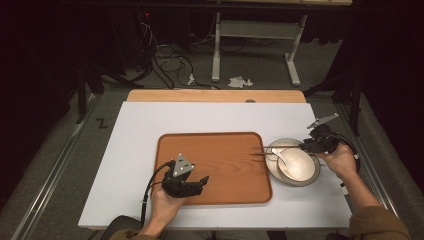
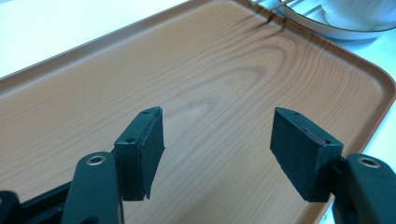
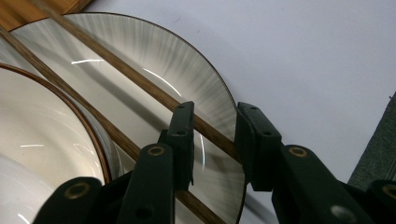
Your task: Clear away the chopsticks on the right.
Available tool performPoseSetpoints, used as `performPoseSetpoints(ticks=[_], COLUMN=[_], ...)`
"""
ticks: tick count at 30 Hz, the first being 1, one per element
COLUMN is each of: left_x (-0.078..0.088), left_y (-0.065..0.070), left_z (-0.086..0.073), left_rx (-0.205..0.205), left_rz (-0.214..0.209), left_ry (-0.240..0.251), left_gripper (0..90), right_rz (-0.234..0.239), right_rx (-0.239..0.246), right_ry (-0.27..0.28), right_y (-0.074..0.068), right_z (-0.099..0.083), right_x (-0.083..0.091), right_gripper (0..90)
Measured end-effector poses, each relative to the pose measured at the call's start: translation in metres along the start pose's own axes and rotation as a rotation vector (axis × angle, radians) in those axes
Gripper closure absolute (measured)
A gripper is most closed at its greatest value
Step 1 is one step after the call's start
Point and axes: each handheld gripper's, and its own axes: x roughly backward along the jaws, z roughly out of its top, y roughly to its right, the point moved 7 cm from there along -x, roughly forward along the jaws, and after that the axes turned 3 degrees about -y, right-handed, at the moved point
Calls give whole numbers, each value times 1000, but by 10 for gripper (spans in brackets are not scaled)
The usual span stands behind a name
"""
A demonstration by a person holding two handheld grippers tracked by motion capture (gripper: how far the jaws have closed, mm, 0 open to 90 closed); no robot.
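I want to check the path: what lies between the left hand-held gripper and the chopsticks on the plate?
In the high view, only the bare wooden tray lies between the left hand-held gripper and the chopsticks. The left gripper view shows the same empty tray surface.

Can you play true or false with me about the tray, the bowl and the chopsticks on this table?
1. The wooden tray has nothing lying on its flat middle. True.
2. The chopsticks lie across the plate. True.
3. The bowl sits on the tray. False: it sits on the plate, right of the tray.
4. The left gripper squeezes a spoon. False: its jaws are open with only tray beneath.
5. The right gripper is at the chopsticks. True: one stick runs between its jaws.
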Motion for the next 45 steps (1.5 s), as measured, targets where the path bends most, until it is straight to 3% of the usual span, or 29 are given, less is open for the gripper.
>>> performPoseSetpoints(ticks=[4, 8, 15, 19, 22, 27, 28, 34, 40, 45], left_x=[0, 0, 0, 1, 1, 1, 1, 1, 0, -1], left_y=[-1, 0, -1, -1, 0, 0, 0, 2, 1, 3], left_z=[0, 0, 1, 1, 1, 1, 1, 0, 1, 0], left_rx=[2, -3, 15, 17, 12, 11, 9, 4, 14, 8], left_rz=[3, 0, -8, -8, -9, -9, -9, -13, -21, -28], left_ry=[1, -1, 11, 16, 15, 13, 13, 13, 10, 4], left_gripper=[349, 349, 350, 350, 349, 349, 349, 349, 349, 348], right_rz=[5, 23, -15, -24, -15, -44, -59, -82, -77, -68], right_rx=[-1, 10, 33, 38, 89, 136, 168, 198, 194, 160], right_ry=[-5, -19, -11, -19, -42, -39, -46, -46, -14, 63], right_y=[1, 1, 1, -1, -4, -5, -5, -4, -4, -7], right_z=[1, 0, 5, 8, 8, 13, 14, 17, 23, 26], right_x=[0, -1, -3, -6, -11, -14, -14, -15, -14, 7], right_gripper=[711, 651, 747, 732, 692, 784, 800, 845, 852, 854])
